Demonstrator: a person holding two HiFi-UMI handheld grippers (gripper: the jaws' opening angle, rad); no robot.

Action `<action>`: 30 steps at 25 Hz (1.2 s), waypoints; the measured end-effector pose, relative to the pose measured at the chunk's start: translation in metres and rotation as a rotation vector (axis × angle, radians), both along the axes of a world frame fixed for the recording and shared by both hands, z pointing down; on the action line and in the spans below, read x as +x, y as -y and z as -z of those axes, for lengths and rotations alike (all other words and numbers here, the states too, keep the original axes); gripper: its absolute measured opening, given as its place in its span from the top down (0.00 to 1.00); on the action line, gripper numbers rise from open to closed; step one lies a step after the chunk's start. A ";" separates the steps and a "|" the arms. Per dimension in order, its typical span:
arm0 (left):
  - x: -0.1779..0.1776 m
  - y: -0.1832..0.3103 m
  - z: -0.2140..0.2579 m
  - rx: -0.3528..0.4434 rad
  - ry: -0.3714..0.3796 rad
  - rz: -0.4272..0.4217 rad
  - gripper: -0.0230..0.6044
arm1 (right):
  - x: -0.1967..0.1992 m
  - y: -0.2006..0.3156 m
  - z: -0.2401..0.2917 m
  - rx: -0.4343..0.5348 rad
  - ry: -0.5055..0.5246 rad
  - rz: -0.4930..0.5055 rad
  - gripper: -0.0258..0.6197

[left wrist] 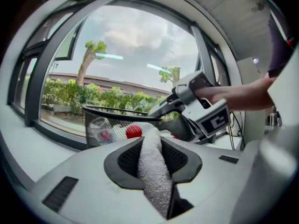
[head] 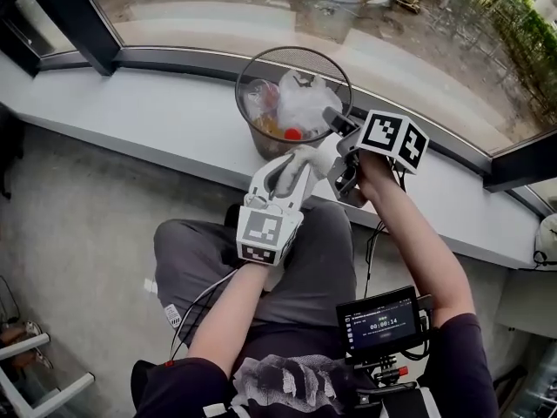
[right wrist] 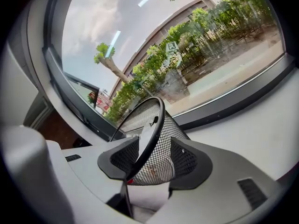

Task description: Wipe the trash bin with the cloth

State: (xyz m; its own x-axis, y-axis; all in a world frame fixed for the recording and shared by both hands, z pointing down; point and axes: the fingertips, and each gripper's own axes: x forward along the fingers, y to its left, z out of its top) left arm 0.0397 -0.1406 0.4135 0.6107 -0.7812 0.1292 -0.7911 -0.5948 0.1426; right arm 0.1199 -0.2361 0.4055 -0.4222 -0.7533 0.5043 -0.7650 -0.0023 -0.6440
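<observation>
A black wire-mesh trash bin (head: 263,143) stands on the white window ledge (head: 157,120); inside it are a white plastic bag and something red. My right gripper (head: 339,133) is shut on the bin's near-right rim. In the right gripper view the rim and mesh wall (right wrist: 161,148) fill the gap between the jaws (right wrist: 156,155). My left gripper (head: 300,165) is shut on a white terry cloth (head: 306,158) just in front of the bin's near wall. From between the jaws (left wrist: 152,148) the cloth (left wrist: 152,171) sticks out towards the bin (left wrist: 107,120).
A large window with a dark frame (head: 87,24) runs behind the ledge. The person's knees lie under both grippers. A small monitor (head: 379,322) is mounted at the lower right. A white rack (head: 35,364) stands at the lower left on the floor.
</observation>
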 end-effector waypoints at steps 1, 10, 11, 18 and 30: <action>-0.014 0.005 0.007 0.016 0.001 0.041 0.83 | 0.001 -0.001 0.000 -0.006 0.012 -0.011 0.67; -0.056 0.021 0.017 0.001 -0.067 0.226 0.83 | -0.012 -0.008 0.004 -0.072 0.118 -0.030 0.66; -0.048 0.020 0.015 -0.001 -0.070 0.210 0.83 | -0.011 -0.008 0.003 -0.080 0.128 -0.038 0.66; 0.045 -0.004 -0.008 -0.046 -0.025 -0.057 0.83 | -0.013 -0.010 0.005 -0.066 0.112 -0.016 0.66; -0.103 0.033 0.009 -0.043 -0.146 0.347 0.83 | -0.013 -0.009 0.005 -0.021 0.107 0.114 0.64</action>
State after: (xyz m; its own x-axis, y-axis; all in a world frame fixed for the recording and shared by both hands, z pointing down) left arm -0.0635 -0.1738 0.4045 0.3251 -0.9406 0.0976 -0.9141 -0.2861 0.2873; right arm 0.1072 -0.2276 0.4010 -0.5567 -0.6871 0.4669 -0.6881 0.0665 -0.7225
